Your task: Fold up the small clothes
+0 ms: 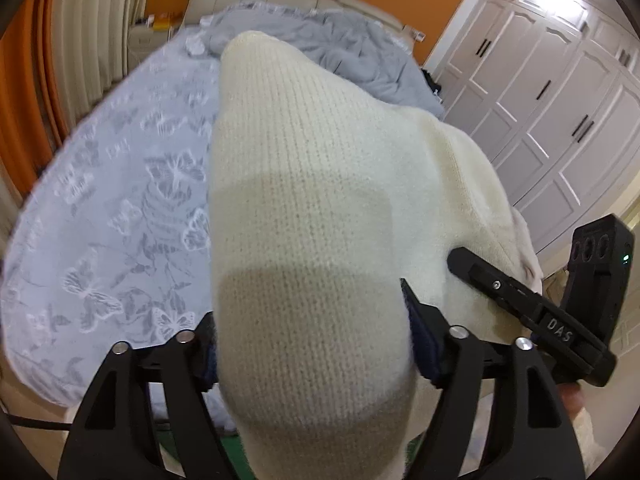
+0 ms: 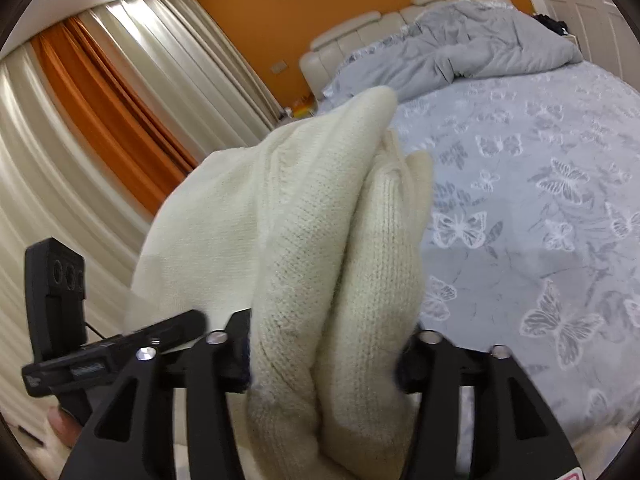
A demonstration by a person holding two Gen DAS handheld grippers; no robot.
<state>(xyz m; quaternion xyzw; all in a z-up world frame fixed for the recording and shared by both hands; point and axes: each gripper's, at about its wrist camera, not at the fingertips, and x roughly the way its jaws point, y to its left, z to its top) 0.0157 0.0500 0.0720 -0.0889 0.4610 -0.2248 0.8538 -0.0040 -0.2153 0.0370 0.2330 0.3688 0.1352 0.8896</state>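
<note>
cream knit fabric (image 1: 312,280) fills the space between the jaws of the left tool (image 1: 312,344), which is clenched on a single broad layer of the garment. in the right wrist view, the right tool (image 2: 324,356) is clenched on a thicker bunch of the same knit (image 2: 332,264), where at least two folds are seen pressed together. the garment is held up in the air between both tools, above the bed (image 2: 540,200) with its butterfly-patterned cover; no part of it is seen resting on the bed.

uneven grips are judged the main risk: a bunched hold on the right and a flat hold on the left could let the piece be laid down skewed or creased. loose knit could also be slipped from the pads, or be snagged on them at release. the crumpled grey duvet (image 1: 340,44) lies well beyond and is unlikely to interfere.
</note>
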